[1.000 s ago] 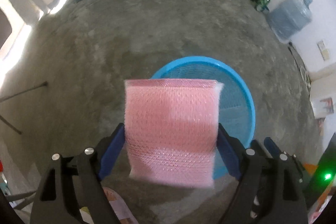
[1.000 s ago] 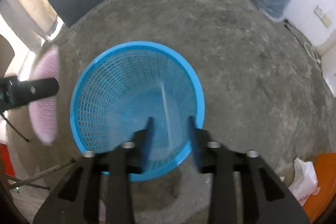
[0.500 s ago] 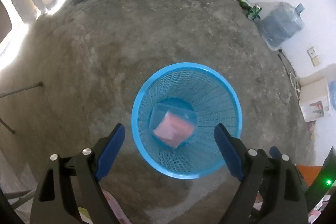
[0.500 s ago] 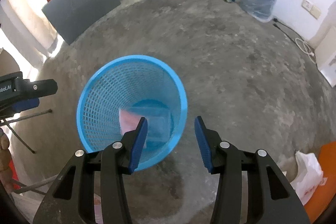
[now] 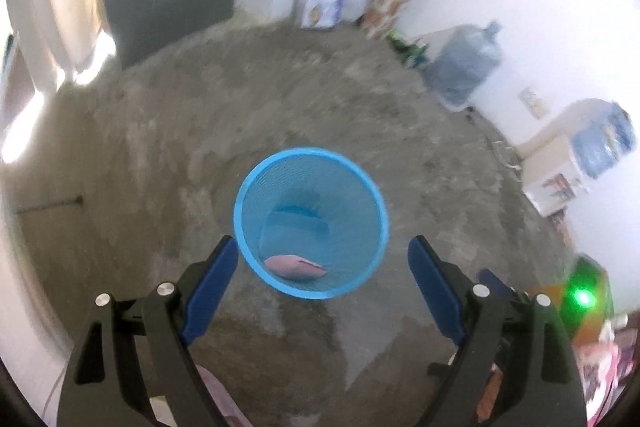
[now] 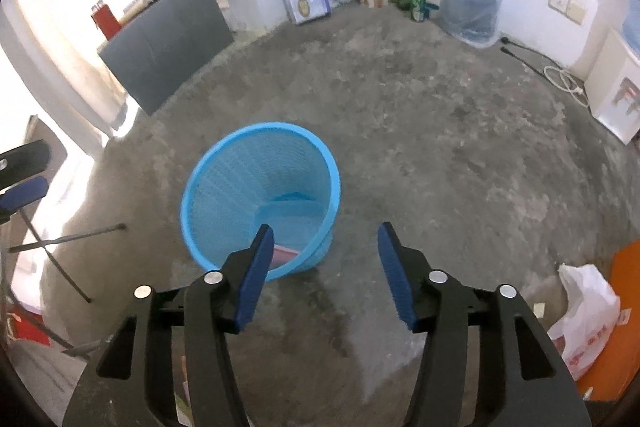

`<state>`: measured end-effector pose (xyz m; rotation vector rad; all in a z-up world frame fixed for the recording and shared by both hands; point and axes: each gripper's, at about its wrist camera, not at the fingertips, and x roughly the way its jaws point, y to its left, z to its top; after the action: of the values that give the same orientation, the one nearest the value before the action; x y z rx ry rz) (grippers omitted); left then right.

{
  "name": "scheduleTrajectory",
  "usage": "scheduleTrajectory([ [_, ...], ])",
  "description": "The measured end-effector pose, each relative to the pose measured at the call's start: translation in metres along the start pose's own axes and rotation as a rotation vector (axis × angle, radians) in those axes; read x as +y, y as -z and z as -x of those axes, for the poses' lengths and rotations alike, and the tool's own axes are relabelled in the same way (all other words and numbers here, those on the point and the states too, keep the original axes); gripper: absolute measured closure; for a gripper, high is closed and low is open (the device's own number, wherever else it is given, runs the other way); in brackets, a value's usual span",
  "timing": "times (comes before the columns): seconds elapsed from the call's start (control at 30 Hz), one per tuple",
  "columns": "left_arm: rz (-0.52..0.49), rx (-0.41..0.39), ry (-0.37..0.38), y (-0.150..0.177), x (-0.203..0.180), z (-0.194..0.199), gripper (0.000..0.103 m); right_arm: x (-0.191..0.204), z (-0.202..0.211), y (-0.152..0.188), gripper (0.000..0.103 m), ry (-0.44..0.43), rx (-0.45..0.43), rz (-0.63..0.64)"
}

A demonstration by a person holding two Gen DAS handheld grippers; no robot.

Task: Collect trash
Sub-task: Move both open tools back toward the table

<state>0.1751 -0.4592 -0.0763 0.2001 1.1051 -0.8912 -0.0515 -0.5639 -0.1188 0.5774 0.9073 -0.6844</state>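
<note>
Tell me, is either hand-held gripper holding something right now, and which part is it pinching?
Nothing is held. The left hand-held gripper is open and empty; the right hand-held gripper is opening, with nothing between its jaws. The pink bubble-wrap pouch lies inside the blue mesh wastebasket.

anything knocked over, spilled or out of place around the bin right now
Nothing stands out. The blue bin stands upright on the concrete floor, and the pink wrap lies inside it at the bottom. A dark stain marks the floor in front of the bin; whether it is wet cannot be told.
</note>
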Motion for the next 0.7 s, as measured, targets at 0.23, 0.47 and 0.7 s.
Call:
scheduleTrajectory([
  [0.23,-0.063,-0.129,0.026,0.044,0.001,0.100,0.012,0.019,0.066,0.018,0.028,-0.044,-0.060,0.042],
  [0.47,0.075,-0.206,-0.049,0.104,0.069,0.182,0.011,0.074,0.114,0.030,0.016,-0.090,-0.098,0.148],
  [0.7,0.216,-0.300,-0.227,0.179,0.148,0.244,0.010,0.156,0.136,0.039,0.008,-0.165,-0.134,0.310],
])
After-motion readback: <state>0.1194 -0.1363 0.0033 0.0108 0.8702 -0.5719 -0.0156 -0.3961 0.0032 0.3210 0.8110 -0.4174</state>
